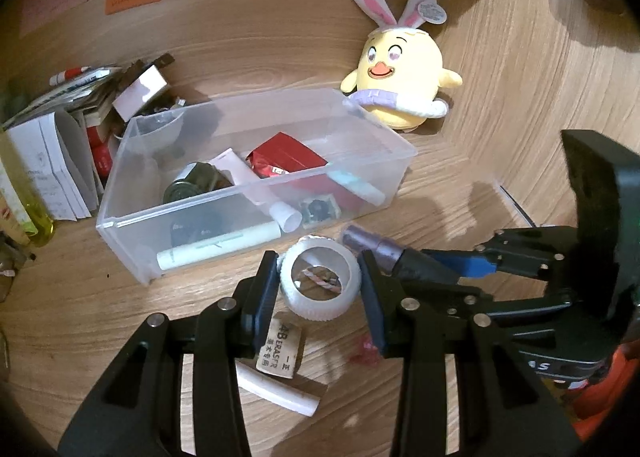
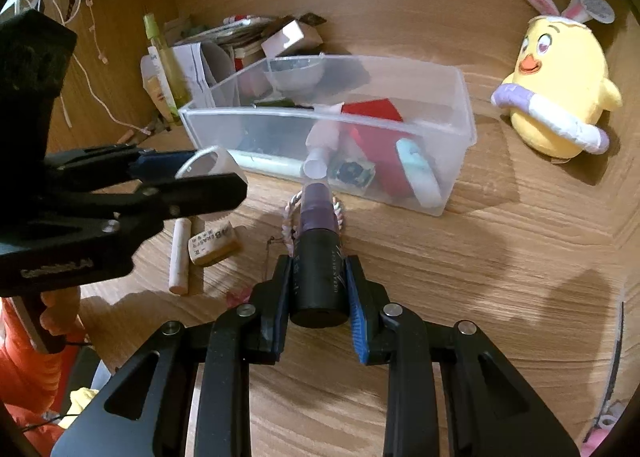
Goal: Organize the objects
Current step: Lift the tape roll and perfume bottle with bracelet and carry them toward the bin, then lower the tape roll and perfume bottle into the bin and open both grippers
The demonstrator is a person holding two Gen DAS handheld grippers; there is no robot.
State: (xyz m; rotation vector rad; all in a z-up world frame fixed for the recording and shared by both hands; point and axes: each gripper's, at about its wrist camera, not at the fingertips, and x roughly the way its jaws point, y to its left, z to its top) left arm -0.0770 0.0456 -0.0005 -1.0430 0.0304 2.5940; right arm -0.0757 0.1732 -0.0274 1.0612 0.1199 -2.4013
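Our left jaws (image 1: 320, 285) are clamped on a white ribbed ring (image 1: 320, 283), its open face turned up toward the camera; our right jaws (image 2: 318, 289) are closed tight on a dark tube (image 2: 320, 257) with a purple cap. Both loads hang above the desk (image 2: 500, 257), just short of the clear plastic bin (image 1: 396, 145) — the biggest thing here and, we judge, where both belong. The bin lies straight ahead of both grippers, its near wall closest to the left one. The tube's long axis runs along our right fingers, cap pointing at the bin, so it should go in nose first. Loose on the desk beneath the left jaws sit an eraser (image 1: 285, 349) and a chalk stick (image 1: 280, 389) — smaller jobs, we reckon.
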